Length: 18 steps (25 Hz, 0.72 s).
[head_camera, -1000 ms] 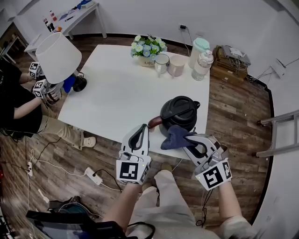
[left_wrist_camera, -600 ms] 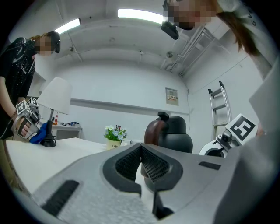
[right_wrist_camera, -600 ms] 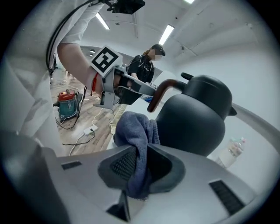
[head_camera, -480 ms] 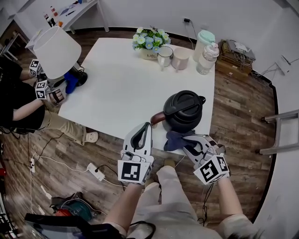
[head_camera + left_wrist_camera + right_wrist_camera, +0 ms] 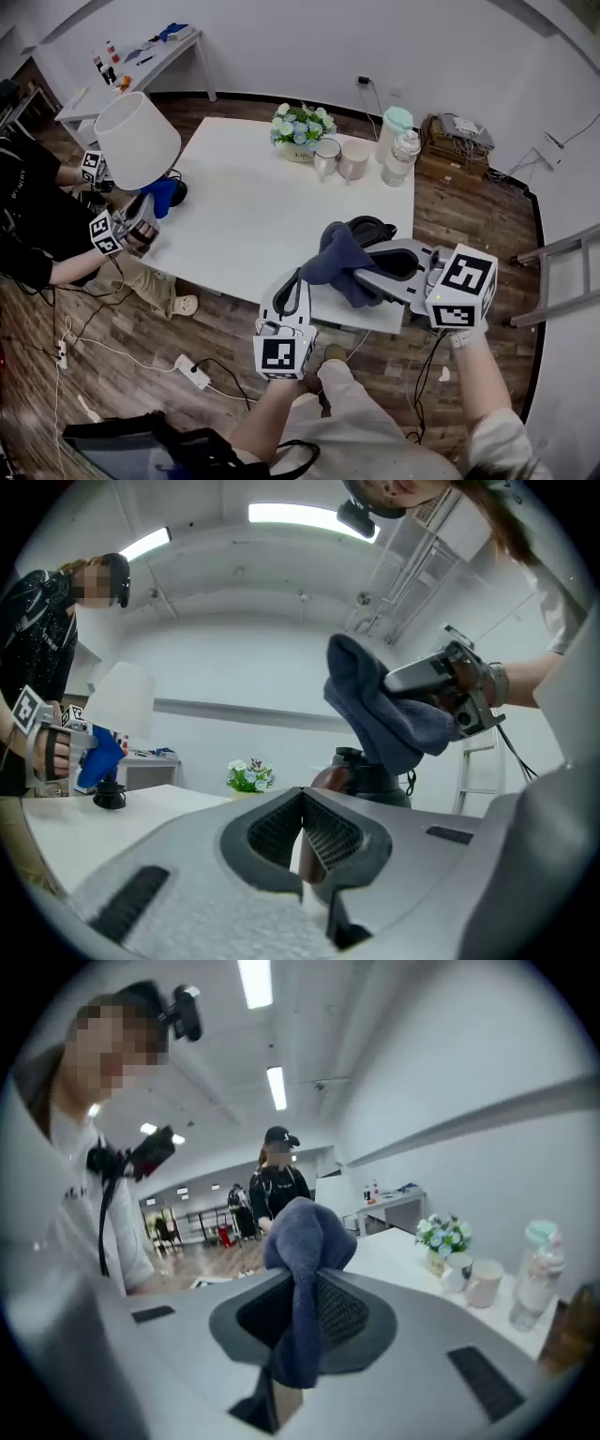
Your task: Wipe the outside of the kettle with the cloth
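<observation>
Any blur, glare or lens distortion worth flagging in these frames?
Head view: sharp, evenly lit, edges bowed. Left gripper view: heavy fisheye, ceiling light glares, left tongs soft on the kettle handle. Right gripper view: fisheye, cloth in the right tongs clear, hall behind soft.

left gripper point(image 5: 296, 278): low at near side of black round kettle point(image 5: 368, 228), aimed at it, jaws closed together | right gripper point(image 5: 362, 273): above kettle, aimed left, jaws clamped on dark blue cloth point(image 5: 332, 256)

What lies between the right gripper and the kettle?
The blue cloth: the right gripper clamps it, and it hangs down over the kettle. The head view and the left gripper view both show this.
</observation>
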Tool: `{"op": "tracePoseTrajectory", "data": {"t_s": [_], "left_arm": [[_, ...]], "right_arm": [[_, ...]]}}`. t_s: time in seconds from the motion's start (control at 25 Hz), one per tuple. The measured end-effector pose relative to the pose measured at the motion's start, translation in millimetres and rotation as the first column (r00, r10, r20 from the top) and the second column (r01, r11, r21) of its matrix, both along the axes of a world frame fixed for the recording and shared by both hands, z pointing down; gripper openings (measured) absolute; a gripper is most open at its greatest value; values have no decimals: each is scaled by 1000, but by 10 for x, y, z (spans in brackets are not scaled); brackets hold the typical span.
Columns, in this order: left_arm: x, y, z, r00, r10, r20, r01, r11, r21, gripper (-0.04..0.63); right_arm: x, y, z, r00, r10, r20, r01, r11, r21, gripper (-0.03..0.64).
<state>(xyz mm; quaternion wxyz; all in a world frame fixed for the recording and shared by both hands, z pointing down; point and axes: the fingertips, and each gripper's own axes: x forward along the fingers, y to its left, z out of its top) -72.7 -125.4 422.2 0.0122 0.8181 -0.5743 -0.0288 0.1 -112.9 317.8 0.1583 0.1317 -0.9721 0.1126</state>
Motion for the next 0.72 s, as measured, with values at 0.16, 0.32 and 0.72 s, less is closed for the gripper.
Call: {"op": "tracePoseTrajectory", "data": {"t_s": [0.16,0.32,0.72], "left_arm": [[88,-8,-143,998,3,60,-6,999,49,8],[80,-75,-188,998,-21,57,18,998,57,7],[100,-41,-177,998,-16,64,13,999,38,8]], "right_arm": [[-136,-232,135,999,42,-25,-44,992,-116,55],[-33,-397,274,992,105,-71,-114,983,-146,55],[315,-587,377,975,213,-57,-220,957,-191,55]]}}
